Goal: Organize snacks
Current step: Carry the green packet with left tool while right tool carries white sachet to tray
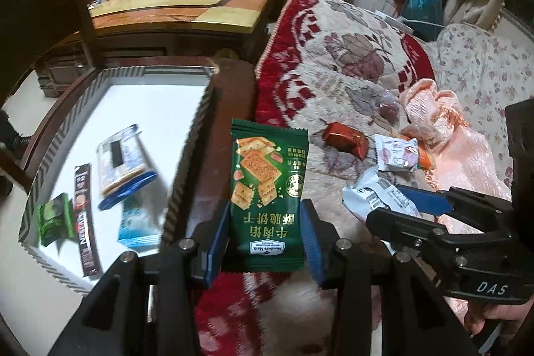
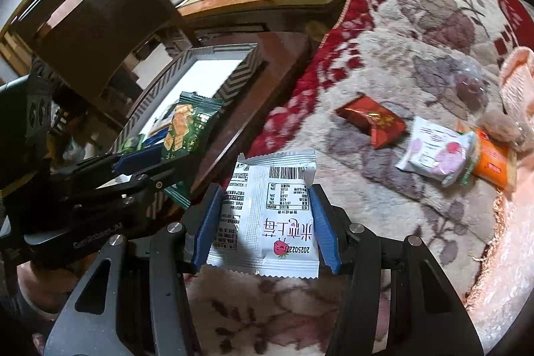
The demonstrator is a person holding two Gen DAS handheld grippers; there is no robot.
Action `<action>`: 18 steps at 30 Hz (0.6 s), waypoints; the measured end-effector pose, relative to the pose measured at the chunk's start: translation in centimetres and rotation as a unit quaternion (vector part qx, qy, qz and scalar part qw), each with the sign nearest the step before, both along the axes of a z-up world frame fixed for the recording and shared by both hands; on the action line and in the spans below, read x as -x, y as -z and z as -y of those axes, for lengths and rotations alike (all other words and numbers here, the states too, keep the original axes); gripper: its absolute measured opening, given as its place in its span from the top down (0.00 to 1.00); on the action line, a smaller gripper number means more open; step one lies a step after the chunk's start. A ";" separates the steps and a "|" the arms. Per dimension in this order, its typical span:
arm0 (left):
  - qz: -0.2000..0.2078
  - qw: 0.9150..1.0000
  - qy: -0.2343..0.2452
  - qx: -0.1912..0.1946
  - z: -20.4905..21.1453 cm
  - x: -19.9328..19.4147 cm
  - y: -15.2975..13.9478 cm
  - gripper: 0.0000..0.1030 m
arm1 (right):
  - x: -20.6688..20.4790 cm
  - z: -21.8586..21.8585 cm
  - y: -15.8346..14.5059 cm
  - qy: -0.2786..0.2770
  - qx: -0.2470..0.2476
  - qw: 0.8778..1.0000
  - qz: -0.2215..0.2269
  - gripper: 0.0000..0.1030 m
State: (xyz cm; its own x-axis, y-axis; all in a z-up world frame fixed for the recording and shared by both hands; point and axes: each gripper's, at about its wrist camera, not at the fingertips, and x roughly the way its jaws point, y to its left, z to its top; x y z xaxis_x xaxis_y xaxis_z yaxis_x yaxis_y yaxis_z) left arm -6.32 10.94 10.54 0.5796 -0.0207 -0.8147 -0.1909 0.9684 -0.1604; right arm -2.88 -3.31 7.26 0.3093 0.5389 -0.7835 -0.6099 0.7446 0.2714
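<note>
My left gripper (image 1: 263, 239) is shut on a green cracker packet (image 1: 268, 189), held upright over the dark wooden edge beside the striped box (image 1: 193, 135). The same packet (image 2: 188, 129) shows in the right wrist view, in front of that box (image 2: 240, 72). My right gripper (image 2: 263, 229) is shut on a white strawberry snack packet (image 2: 270, 216), held above the floral blanket (image 2: 400, 62); from the left wrist view this packet (image 1: 373, 196) sits at the right between blue pads. Inside the box lie a blue-edged biscuit pack (image 1: 120, 165), a brown coffee stick (image 1: 85, 219), a small green packet (image 1: 55, 219) and a light blue packet (image 1: 138, 226).
On the blanket lie a red wrapped snack (image 2: 372, 120), a white and pink packet (image 2: 437, 152) and an orange packet (image 2: 494, 162). A peach cloth (image 1: 460, 135) is bunched at the right. A wooden table (image 1: 187, 2) stands behind the box, a dark chair (image 2: 100, 12) to its left.
</note>
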 end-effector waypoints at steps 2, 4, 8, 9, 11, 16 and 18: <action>0.001 1.000 -0.009 -0.001 -0.8 0.4 0.0 0.57 | 0.3 -0.8 -0.1 -0.009 0.001 1.000 0.002 0.49; 0.003 1.000 -0.021 -0.001 -1.6 0.8 -0.1 0.57 | 0.5 -1.8 -0.2 -0.020 -0.003 1.000 0.000 0.49; 0.006 0.999 -0.044 -0.001 -3.4 1.5 -0.1 0.57 | 0.8 -3.6 -0.1 -0.040 0.003 0.999 0.002 0.49; 0.006 0.999 -0.050 -0.002 -3.9 1.7 -0.1 0.57 | 0.9 -4.0 -0.1 -0.045 0.004 0.999 0.002 0.49; 0.007 0.998 -0.063 -0.003 -4.9 2.0 -0.1 0.57 | 1.0 -5.1 -0.1 -0.056 0.008 0.998 0.002 0.49; 0.006 0.996 -0.094 0.001 -7.4 3.0 0.2 0.57 | 1.4 -7.9 -0.1 -0.084 0.016 0.996 0.005 0.49; 0.003 0.994 -0.109 0.003 -8.6 3.5 0.5 0.57 | 1.5 -8.9 0.0 -0.094 0.019 0.995 0.004 0.49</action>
